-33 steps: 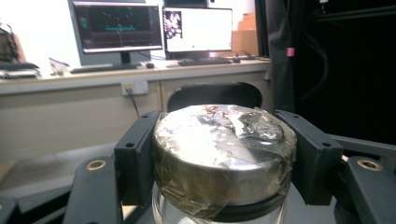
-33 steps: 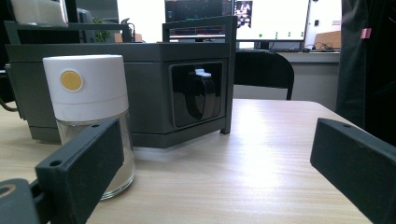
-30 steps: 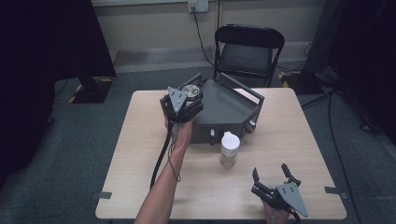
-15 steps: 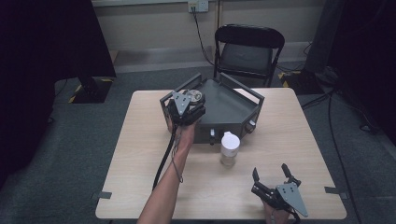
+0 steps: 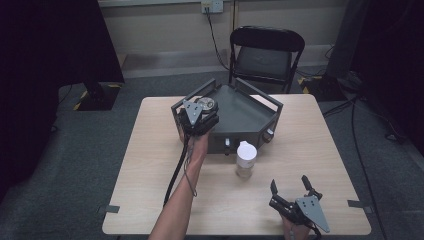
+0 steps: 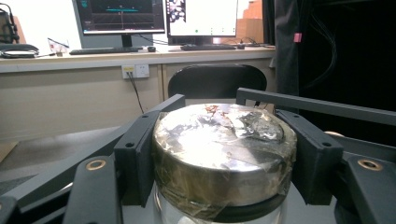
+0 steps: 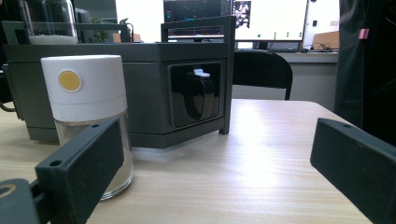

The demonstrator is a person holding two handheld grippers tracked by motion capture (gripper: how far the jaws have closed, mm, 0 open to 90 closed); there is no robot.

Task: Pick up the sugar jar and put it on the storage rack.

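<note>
My left gripper (image 5: 204,110) is shut on a glass jar with a foil-wrapped silver lid (image 5: 206,104), held over the left corner of a dark grey metal rack (image 5: 247,117). In the left gripper view both black jaws press on the sides of the silver lid (image 6: 224,140). A second jar with a white cap (image 5: 246,156) stands on the table just in front of the rack. My right gripper (image 5: 290,184) rests low near the table's front right, open and holding nothing. In the right gripper view, the white-capped jar (image 7: 86,107) stands just beyond the left jaw.
The rack (image 7: 140,93) has raised rails and knobs on its front face. The wooden table (image 5: 150,150) has bare room at left and right. A black folding chair (image 5: 265,55) stands behind the table, and cables run across the floor.
My left gripper has shifted slightly right and down with the silver-lidded jar, closer to the rack's corner. The right gripper has stayed where it was.
</note>
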